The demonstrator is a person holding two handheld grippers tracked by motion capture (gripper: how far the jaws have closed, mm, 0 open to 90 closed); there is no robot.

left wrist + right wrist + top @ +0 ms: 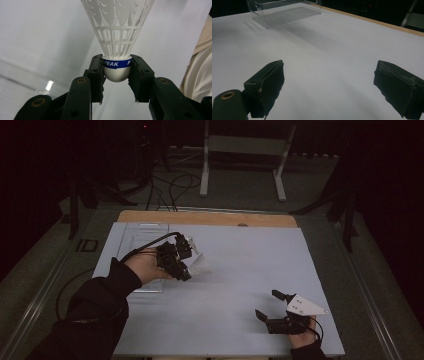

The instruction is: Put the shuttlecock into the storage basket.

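L tongs (117, 72) are pinching a white plastic shuttlecock (117, 37) by its rounded cork end, one black jaw on each side of the cork, pads pressed against it right at the blue band w/ the word "PEAK". The mesh skirt fans out away from the jaws, toward the top of the left gripper view. In the high view the L tongs (187, 262) sit over the left-middle of the bench (250, 270), held up off the surface, w/ the shuttlecock (200, 265) sticking out to the right of them, skirt pointing toward the bench's centre. L hand (145, 267) wraps the gripper body from the left; black sleeve (95, 315) runs down to the bottom-left corner, cable looping back over the wrist.

Just behind & left of the L hand there's a clear plastic tray (142, 237) lying on the bench near its far-left corner; the hand covers part of its near edge. Same tray (284, 15) shows at the top-left of the right gripper view, well apart from the R tongs.

R tongs (272, 305) are spread wide, nothing between the jaws, near the bench's front-right edge, jaws pointing left & away from the person. Grey three-cornered plate (305, 306) sits on top. In the right gripper view the R tongs (329, 87) show bare white bench between the 2 pads. R hand (300, 337) grips from below at the bottom edge.

Bench top is white, w/ a wood strip (207, 217) along the far edge.
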